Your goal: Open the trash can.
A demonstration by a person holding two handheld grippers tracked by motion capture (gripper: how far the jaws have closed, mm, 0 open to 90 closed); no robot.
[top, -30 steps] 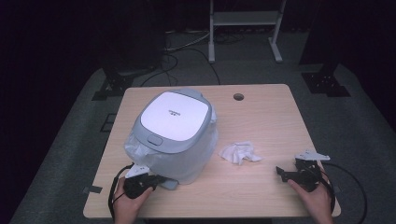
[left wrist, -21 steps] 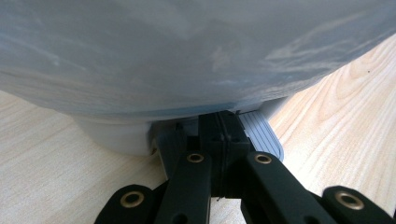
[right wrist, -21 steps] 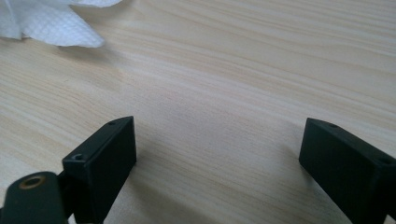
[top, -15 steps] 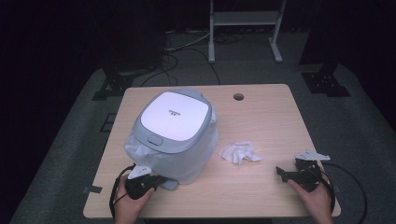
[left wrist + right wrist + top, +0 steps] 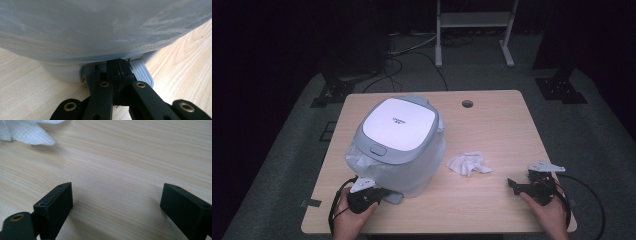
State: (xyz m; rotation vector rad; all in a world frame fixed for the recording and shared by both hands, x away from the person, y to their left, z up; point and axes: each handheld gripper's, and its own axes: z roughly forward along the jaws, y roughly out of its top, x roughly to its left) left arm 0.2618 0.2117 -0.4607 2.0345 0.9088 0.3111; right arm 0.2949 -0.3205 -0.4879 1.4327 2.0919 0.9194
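A grey pedal bin [image 5: 399, 130] with a white lid stands on the left half of the wooden table [image 5: 497, 125], and a clear plastic liner [image 5: 417, 172] hangs over its sides. My left gripper [image 5: 384, 192] lies at the bin's front foot, shut, its tips against the base just left of the ribbed pedal [image 5: 141, 72]. In the left gripper view the bin's body [image 5: 100, 30] looms right above the gripper [image 5: 119, 67]. A crumpled white tissue [image 5: 469, 163] lies mid-table. My right gripper [image 5: 512, 184] rests open near the front right edge, pointing left toward the tissue [image 5: 27, 132], with bare wood between its fingers [image 5: 55, 202].
A round cable hole [image 5: 467, 104] sits near the table's far edge. Beyond the table are a white metal stand [image 5: 472, 30], cables on the dark floor and black stand feet [image 5: 562, 87]. Bare wood lies to the right of the bin.
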